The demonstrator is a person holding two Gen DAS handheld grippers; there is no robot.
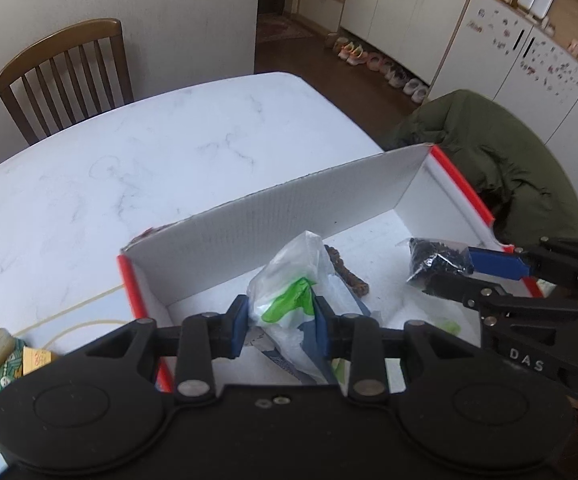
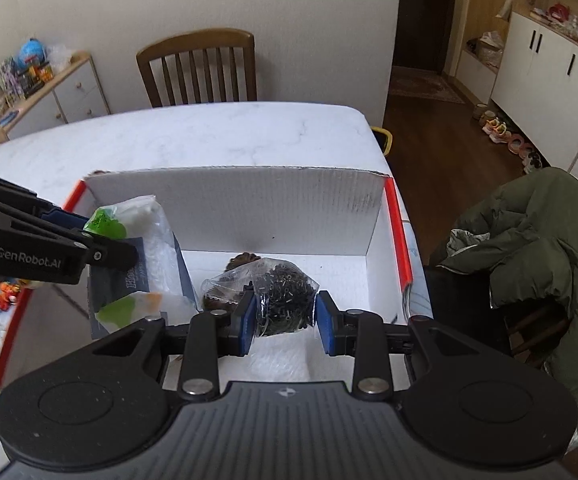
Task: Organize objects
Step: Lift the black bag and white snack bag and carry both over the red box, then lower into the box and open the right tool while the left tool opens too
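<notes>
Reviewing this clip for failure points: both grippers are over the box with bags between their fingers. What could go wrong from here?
1. The left gripper pinches only thin film of the white and green plastic bag; it may slip or tear if lifted.
2. The bag of small dark pieces bulges between the right gripper's pads; squeezing could split it.
3. Both grippers work close together inside the box, so they might collide.

Home dining area: marble table [image 1: 177,136], wooden chair [image 1: 65,76], shoes [image 1: 385,68] along cabinets [image 1: 401,12].

The box [image 2: 249,204] is sitting on the desk [image 2: 209,132]. Inside it, the plastic bag [image 1: 293,292] is lying left of the bag of beads [image 2: 285,300].
</notes>
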